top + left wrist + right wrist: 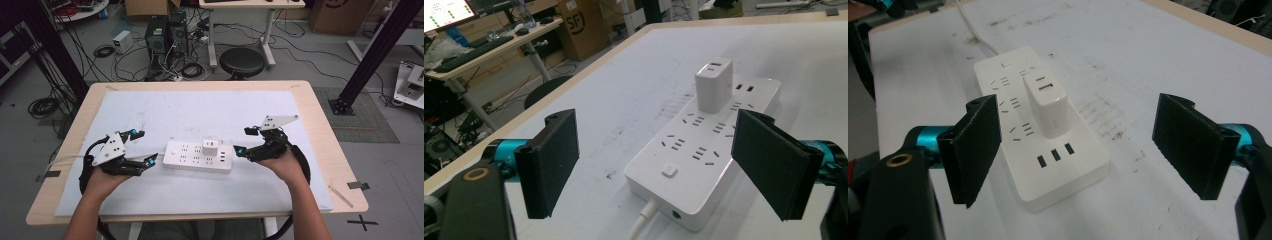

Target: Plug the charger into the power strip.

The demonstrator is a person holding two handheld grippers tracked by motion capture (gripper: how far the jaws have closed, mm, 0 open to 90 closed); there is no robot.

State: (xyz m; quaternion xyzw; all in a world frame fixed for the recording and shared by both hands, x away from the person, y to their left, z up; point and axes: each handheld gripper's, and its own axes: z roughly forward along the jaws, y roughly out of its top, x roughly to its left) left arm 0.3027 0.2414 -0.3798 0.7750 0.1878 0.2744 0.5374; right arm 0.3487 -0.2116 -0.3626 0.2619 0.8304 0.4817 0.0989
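Observation:
A white power strip (186, 158) lies across the middle of the white mat, with a white charger block (210, 146) standing upright in one of its sockets. My left gripper (144, 148) is open just left of the strip's cable end. In the left gripper view the strip (696, 165) and the charger (714, 85) lie ahead between the spread pads, untouched. My right gripper (244, 141) is open just right of the strip's other end. In the right gripper view the strip (1020, 117) and charger (1049, 102) sit ahead of its wide jaws, nothing between the pads.
The white mat (200, 110) covers most of the wooden table (320, 135). The strip's white cable (65, 160) runs off to the left edge. Behind the table stand a black stool (242, 62), computer towers (165, 35) and loose cables on the floor.

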